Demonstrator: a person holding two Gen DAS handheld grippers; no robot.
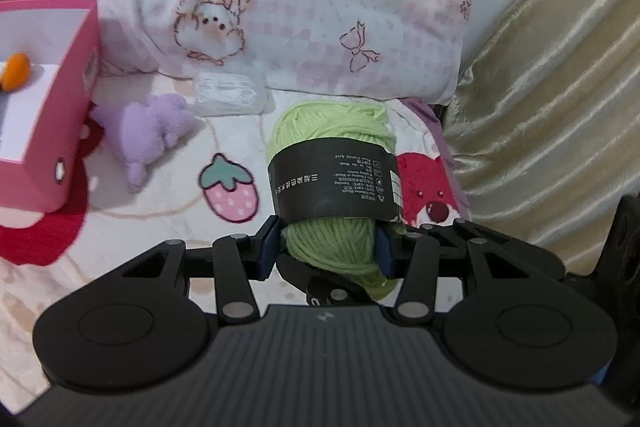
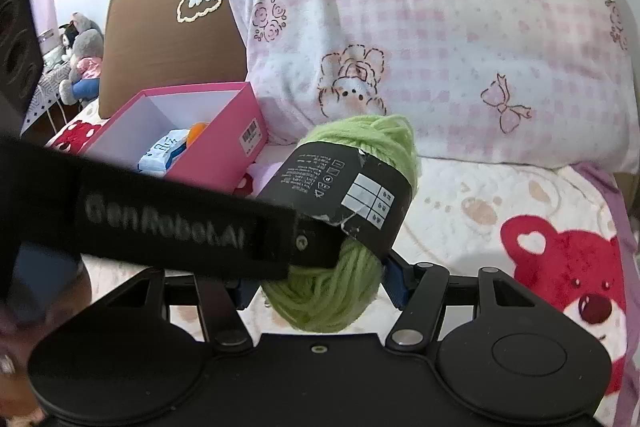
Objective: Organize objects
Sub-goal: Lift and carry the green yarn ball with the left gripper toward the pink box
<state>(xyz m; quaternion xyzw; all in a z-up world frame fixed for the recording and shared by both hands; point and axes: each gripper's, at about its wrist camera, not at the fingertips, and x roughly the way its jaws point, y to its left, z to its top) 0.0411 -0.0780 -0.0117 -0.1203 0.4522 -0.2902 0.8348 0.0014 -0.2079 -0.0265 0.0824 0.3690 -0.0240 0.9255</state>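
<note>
Bed [image 1: 168,227] with a printed blanket and a pillow [image 1: 320,7] at its head. The pink box [image 1: 52,131] stands open on the blanket to the left; it holds an orange item and, in the right wrist view, a small blue-and-white packet [image 2: 160,155]. A purple plush toy [image 1: 148,135] lies just beside the box.

The green yarn ball [image 1: 332,155], wrapped in a black paper band, hangs above the blanket. The left gripper [image 1: 326,251] has its jaws partly closed on the lower end of the yarn. The right gripper [image 2: 320,291] also brackets that end; its right pad appears to touch the yarn, but the other gripper's body hides its left pad, so a firm hold cannot be confirmed.

To do the step well, probably carrying the yarn to the box: keep both hands moving together, squeeze the wool and not the torn band, and clear the box wall before lowering.
</note>
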